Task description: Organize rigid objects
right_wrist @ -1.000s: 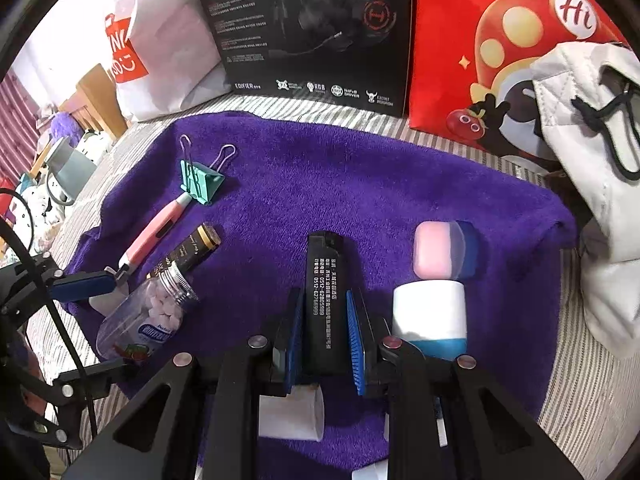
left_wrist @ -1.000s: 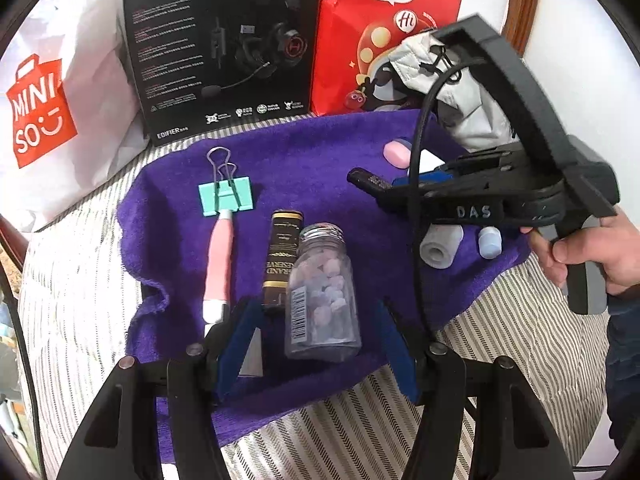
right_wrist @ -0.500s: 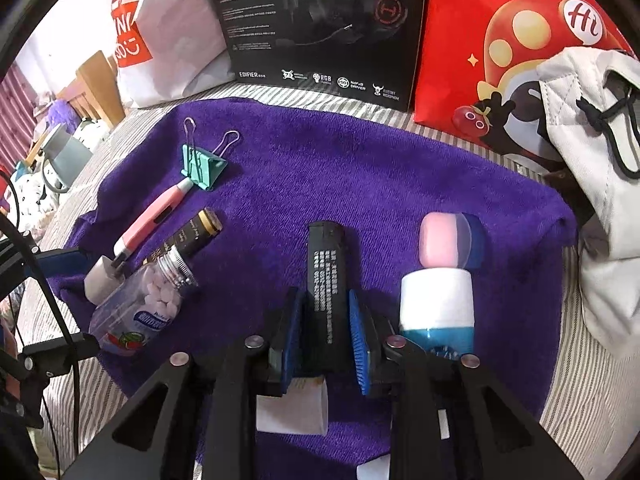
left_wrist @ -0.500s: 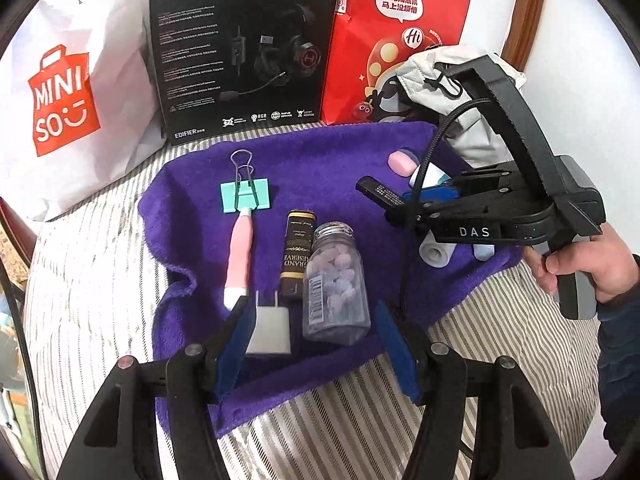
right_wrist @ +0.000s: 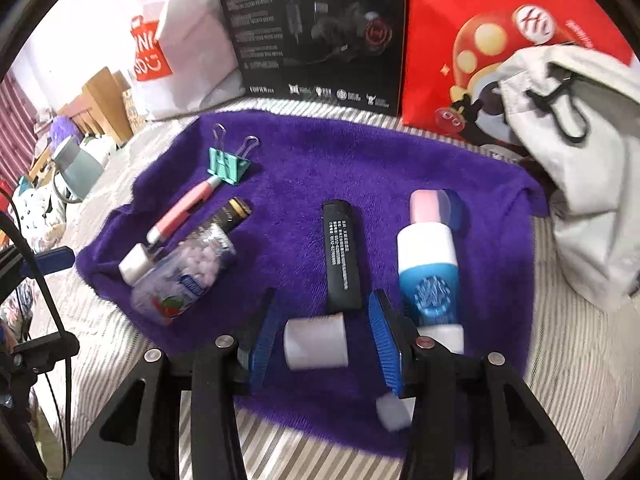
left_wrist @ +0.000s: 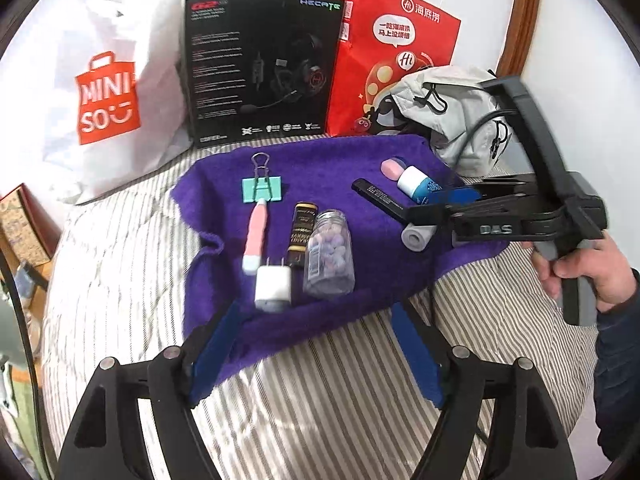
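We read MINISO on the white bag (left_wrist: 108,96), HECATE on the black box (left_wrist: 264,68); purple towel (left_wrist: 320,168) covers striped bedding (left_wrist: 120,248). Left gripper (left_wrist: 316,344) and right gripper (right_wrist: 324,344) both gape, holding nothing.

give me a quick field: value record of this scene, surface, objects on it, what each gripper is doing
surface: purple towel on a striped cover
left row: teal binder clip, pink pen, white plug, dark tube, clear candy jar
right row: black bar, pink-blue case, white-blue bottle, white cylinder
left gripper: open, empty, at the towel's near edge
right gripper: open, jaws either side of the white cylinder, black bar just ahead
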Action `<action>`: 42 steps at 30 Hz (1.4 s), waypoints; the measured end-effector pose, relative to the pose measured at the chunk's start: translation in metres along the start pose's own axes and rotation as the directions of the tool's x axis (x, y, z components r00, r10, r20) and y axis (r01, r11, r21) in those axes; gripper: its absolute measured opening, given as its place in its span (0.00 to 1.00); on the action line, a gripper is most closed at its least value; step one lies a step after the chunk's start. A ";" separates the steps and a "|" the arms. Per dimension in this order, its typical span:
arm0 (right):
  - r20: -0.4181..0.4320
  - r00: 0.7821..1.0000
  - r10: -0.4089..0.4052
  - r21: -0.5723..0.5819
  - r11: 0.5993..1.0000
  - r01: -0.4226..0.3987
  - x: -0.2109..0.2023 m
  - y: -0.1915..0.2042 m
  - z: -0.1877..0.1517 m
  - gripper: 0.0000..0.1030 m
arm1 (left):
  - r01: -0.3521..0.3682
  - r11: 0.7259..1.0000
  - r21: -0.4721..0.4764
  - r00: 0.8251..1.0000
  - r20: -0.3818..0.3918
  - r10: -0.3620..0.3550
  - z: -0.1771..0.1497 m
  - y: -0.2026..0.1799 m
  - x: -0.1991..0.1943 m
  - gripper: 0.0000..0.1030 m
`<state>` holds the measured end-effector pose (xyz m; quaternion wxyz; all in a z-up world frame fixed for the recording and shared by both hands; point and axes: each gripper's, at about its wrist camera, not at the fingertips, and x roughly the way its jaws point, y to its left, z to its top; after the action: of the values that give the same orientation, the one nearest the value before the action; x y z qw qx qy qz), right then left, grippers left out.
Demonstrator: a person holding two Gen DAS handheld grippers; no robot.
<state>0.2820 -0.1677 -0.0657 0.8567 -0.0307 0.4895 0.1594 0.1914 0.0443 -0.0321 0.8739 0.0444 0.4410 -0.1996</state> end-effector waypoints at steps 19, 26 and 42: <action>0.140 0.980 -0.143 0.196 0.974 0.114 -0.134 -0.007 -0.121 0.99 | -0.079 0.990 -0.117 0.993 0.077 0.088 -0.043 -0.045 -0.044 1.00; 0.149 0.970 -0.190 0.228 0.962 0.153 -0.152 0.002 -0.148 1.00 | -0.086 0.983 -0.161 0.989 0.102 0.103 -0.058 -0.052 -0.057 1.00; 0.184 0.952 -0.246 0.266 0.944 0.193 -0.174 0.033 -0.172 1.00 | -0.176 0.970 -0.168 0.975 0.105 0.195 -0.072 -0.052 -0.078 1.00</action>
<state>0.0481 -0.2146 -0.0041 0.9142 0.0382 0.4035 0.0032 0.0753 0.0396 -0.0089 0.9145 0.0041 0.3958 -0.0838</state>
